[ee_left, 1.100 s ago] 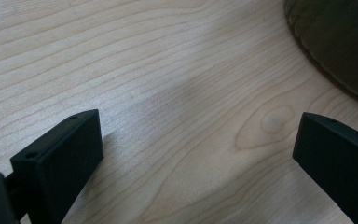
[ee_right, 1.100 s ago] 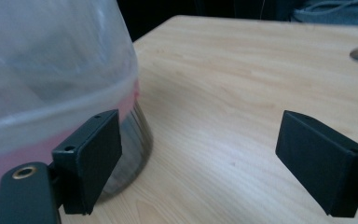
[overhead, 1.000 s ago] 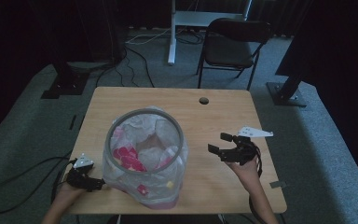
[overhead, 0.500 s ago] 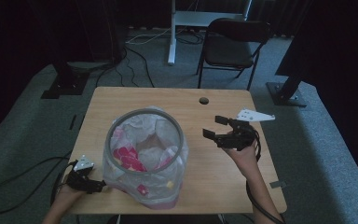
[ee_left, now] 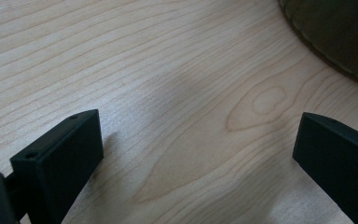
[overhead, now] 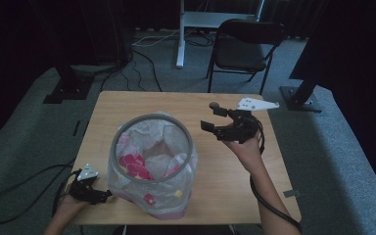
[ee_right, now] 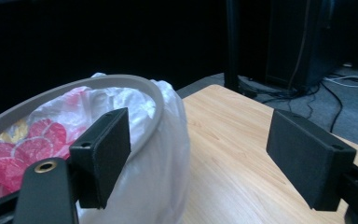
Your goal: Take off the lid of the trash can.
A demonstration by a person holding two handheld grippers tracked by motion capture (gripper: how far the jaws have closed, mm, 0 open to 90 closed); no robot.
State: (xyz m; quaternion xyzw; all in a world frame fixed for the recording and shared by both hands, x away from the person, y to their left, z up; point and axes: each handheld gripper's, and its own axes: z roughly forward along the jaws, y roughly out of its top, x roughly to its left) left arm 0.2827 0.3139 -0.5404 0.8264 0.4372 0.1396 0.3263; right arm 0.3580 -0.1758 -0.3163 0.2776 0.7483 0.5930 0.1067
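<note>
Grey carpet and dark curtains surround a pale wooden table (overhead: 142,105). Lower left, the left gripper (overhead: 103,196) rests open, perhaps touching the grey-rimmed bin lined with a clear plastic bag (overhead: 152,161). Right of centre, the right gripper (overhead: 213,116) hovers, jaws wide though just narrowing, empty.

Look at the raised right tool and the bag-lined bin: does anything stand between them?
Nothing visible does. The right tool, jaws open and empty, hangs beside the bin, with bare table between them.
</note>
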